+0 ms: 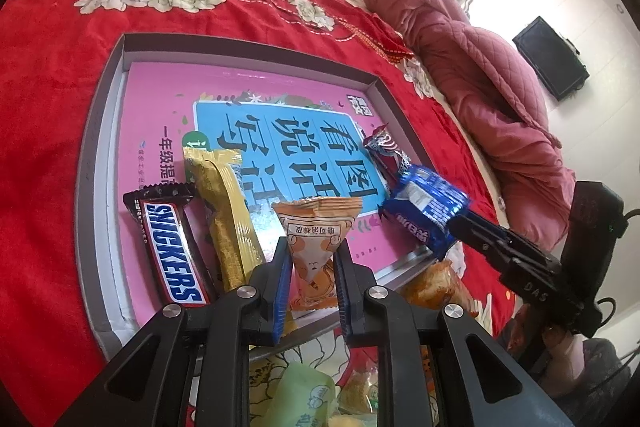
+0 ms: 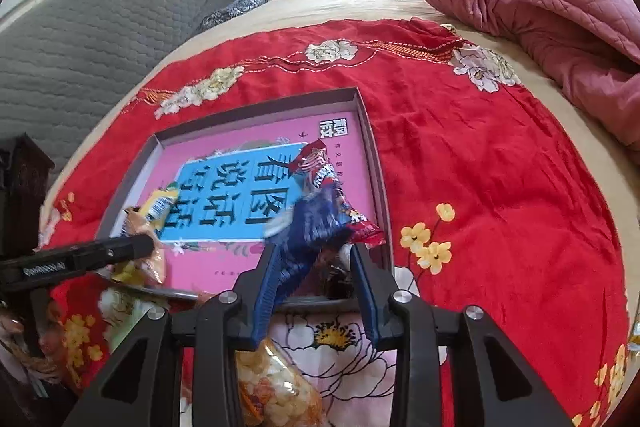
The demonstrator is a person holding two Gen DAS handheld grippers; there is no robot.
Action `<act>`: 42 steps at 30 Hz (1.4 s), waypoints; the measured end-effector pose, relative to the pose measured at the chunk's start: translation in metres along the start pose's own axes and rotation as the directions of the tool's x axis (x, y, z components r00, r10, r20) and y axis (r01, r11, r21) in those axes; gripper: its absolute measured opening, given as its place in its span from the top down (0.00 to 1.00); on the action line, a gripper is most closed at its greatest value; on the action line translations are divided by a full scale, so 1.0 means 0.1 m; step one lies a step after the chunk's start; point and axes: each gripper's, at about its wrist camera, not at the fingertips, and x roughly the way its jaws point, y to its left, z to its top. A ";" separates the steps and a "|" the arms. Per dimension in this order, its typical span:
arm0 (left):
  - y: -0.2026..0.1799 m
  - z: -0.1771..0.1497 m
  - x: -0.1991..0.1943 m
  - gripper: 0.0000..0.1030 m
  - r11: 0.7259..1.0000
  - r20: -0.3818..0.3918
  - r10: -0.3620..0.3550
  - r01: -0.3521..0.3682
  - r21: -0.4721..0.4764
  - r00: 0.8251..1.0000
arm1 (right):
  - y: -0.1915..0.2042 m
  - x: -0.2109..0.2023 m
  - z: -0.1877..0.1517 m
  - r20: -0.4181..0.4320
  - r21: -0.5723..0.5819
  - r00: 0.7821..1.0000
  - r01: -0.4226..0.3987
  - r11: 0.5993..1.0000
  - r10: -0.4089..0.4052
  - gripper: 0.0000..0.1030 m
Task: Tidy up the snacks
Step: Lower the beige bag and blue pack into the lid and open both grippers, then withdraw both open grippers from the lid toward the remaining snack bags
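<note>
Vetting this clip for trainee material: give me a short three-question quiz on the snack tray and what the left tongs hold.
1. True or false: the Snickers bar lies inside the grey tray.
2. What do the left tongs grip? A) an orange packet B) a yellow bar C) a blue packet
3. What flat thing covers the tray's floor under the snacks?
Key: 1 true. 2 A, pinched between the shut tongs. 3 a pink book.
</note>
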 end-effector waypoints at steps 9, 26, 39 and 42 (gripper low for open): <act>-0.01 0.00 0.03 0.69 1.000 -0.010 0.004 -0.004 -0.001 1.000 | -0.06 0.11 0.01 -0.017 0.013 1.000 0.026 1.000 -0.026 0.65; -0.07 0.01 0.00 0.53 1.000 -0.012 0.002 -0.001 0.016 1.000 | -0.05 0.12 0.01 -0.019 0.012 1.000 0.025 1.000 -0.024 0.65; -0.09 0.00 -0.06 0.43 1.000 -0.007 -0.004 0.004 0.019 1.000 | 0.00 0.10 0.02 -0.015 -0.009 0.999 0.042 0.999 -0.042 0.54; -0.10 0.00 -0.07 0.42 1.000 -0.006 0.001 0.000 0.025 1.000 | 0.00 0.09 0.02 -0.016 -0.010 0.999 0.050 0.999 -0.050 0.49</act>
